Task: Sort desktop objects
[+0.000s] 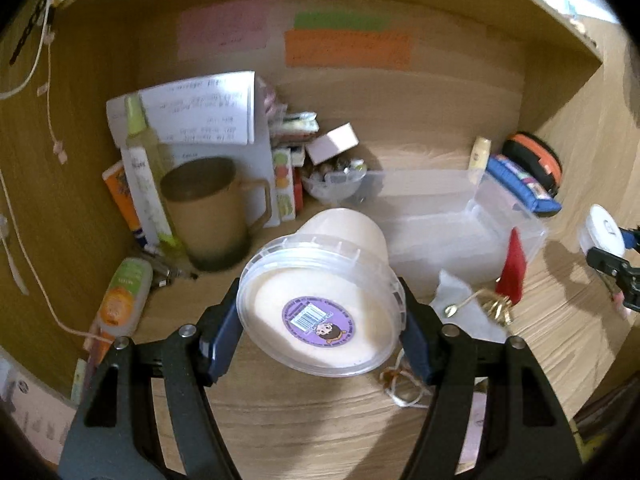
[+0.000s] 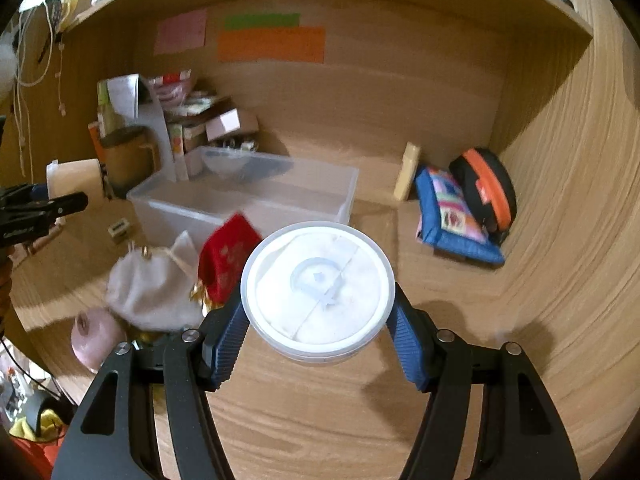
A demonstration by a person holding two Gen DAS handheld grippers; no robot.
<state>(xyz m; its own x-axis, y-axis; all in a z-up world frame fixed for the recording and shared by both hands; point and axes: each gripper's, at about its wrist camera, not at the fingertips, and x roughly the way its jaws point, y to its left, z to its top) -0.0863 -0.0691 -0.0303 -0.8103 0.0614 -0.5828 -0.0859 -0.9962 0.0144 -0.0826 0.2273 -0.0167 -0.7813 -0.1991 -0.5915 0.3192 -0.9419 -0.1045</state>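
Observation:
My left gripper (image 1: 322,334) is shut on a cream tub with a purple sticker on its clear lid (image 1: 320,312), held tilted above the desk. My right gripper (image 2: 318,338) is shut on a white round tub with a clear lid (image 2: 318,292), held above the desk. A clear plastic bin (image 1: 452,216) stands behind both; it also shows in the right wrist view (image 2: 248,196). The right gripper with its tub shows at the right edge of the left wrist view (image 1: 608,248). The left gripper with its tub shows at the left edge of the right wrist view (image 2: 60,196).
A brown mug (image 1: 212,212), bottles and papers crowd the back left corner. A white cloth pouch (image 2: 152,288), a red pouch (image 2: 228,260) and a pink jar (image 2: 94,340) lie before the bin. A blue pouch (image 2: 452,216) and an orange-black case (image 2: 488,188) sit at the right wall.

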